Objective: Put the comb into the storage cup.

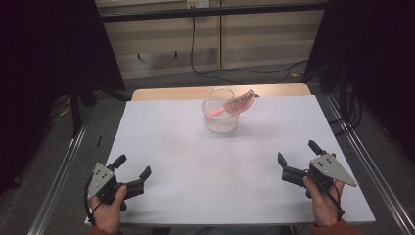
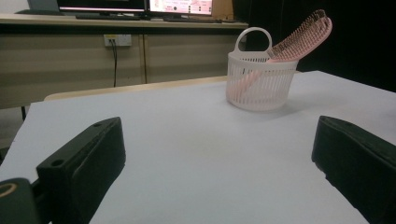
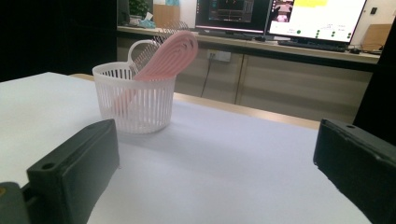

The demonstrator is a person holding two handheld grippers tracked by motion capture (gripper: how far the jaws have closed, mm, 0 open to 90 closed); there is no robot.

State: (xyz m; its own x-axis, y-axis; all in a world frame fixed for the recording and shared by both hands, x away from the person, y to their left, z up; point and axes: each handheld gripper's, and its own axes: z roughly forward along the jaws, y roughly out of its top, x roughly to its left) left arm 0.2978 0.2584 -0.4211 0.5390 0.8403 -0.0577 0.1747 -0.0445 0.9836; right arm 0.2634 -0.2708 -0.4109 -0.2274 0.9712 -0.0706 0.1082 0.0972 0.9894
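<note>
Two hand-held grippers rest low over the near edge of the white worktop (image 1: 195,156), one at each front corner, well apart from each other. The left hand-held gripper (image 1: 133,171) sits at the near left, gripped by the person's left hand (image 1: 110,203), and its jaws stand spread wide with nothing between them; in the left gripper view the two black jaws rise from the bottom corners with bare worktop between. The right hand-held gripper (image 1: 298,157) sits at the near right in the person's right hand (image 1: 324,196), and it too is released, jaws parted and empty, as the right gripper view shows in the same way.

Far from both, toward the back middle of the worktop, stands a small white slatted basket (image 1: 220,120) with a hoop handle at its rear rim. It is upright. A pink hairbrush (image 1: 237,104) stands tilted inside it: the handle end goes down into the basket, seen pink through the slats, while the bristled head leans out over the rim toward the right in the high view. In the left gripper view the basket (image 2: 260,84) and hairbrush (image 2: 303,39) lie ahead and to the right; in the right gripper view the basket (image 3: 135,100) and hairbrush (image 3: 169,56) lie ahead and to the left.

Monitors (image 3: 280,16) glow on a desk behind the worktop, and cables run along the grey floor (image 1: 161,81)
</note>
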